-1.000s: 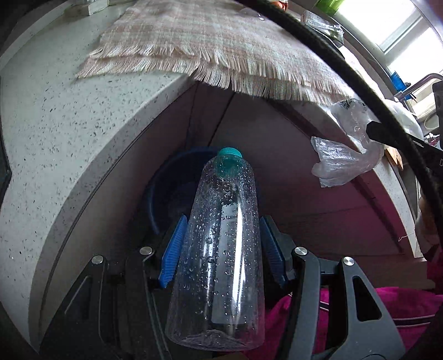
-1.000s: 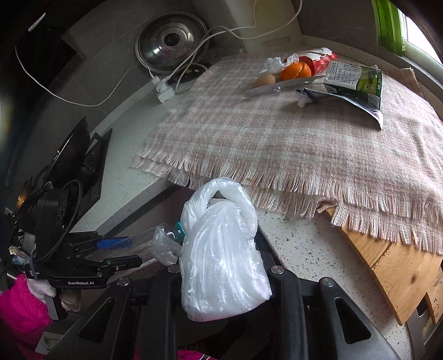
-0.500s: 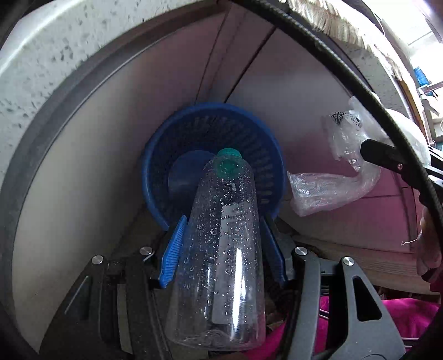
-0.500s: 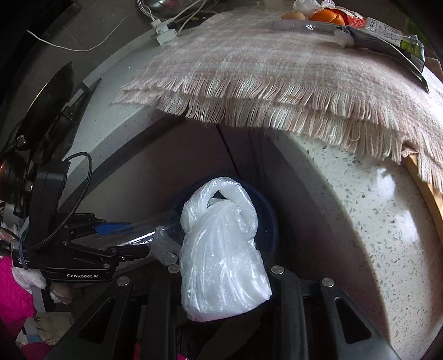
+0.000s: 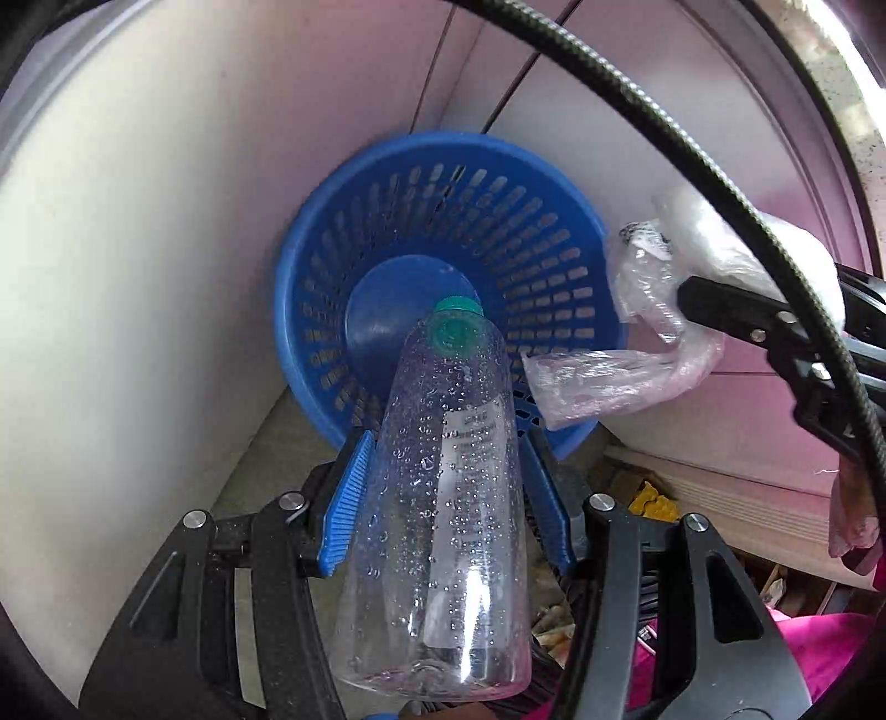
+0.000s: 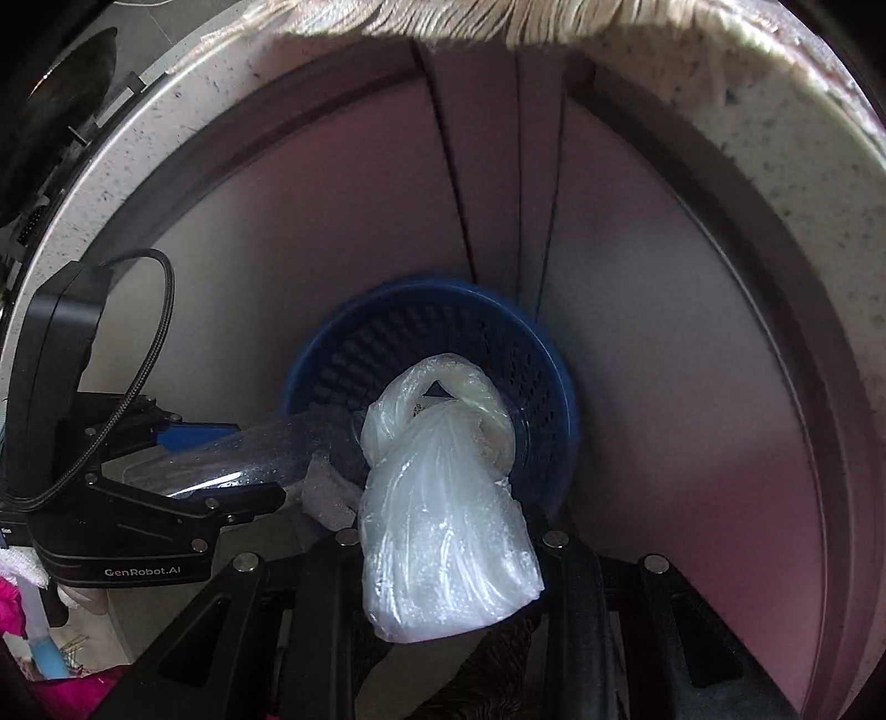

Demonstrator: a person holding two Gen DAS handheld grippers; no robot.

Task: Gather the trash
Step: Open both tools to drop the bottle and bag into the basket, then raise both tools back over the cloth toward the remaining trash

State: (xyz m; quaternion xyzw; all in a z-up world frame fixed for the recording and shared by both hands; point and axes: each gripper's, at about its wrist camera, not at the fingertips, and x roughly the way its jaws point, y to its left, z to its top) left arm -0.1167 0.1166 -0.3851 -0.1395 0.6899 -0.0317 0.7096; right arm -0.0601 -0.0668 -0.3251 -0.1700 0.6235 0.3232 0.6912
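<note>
My left gripper (image 5: 448, 471) is shut on a clear plastic bottle (image 5: 448, 498) with a green cap, its cap pointing into a blue slotted basket (image 5: 387, 194) on the floor by the cabinet. My right gripper (image 6: 443, 526) is shut on a white plastic bag (image 6: 443, 526), held just over the basket's (image 6: 542, 354) rim. The bag (image 5: 664, 343) and right gripper show at the right of the left wrist view. The bottle (image 6: 238, 454) and left gripper show at the left of the right wrist view. The basket looks empty inside.
Pale cabinet doors (image 5: 138, 249) stand behind the basket, under a speckled counter edge (image 6: 775, 138) with a fringed cloth (image 6: 443, 16) hanging over it. A black cable (image 5: 637, 94) arcs across the left wrist view. Pink fabric (image 5: 819, 653) lies low right.
Both grippers have dropped from counter height down in front of the cabinet and closed in on the blue basket. The bottle and the bag stay gripped.
</note>
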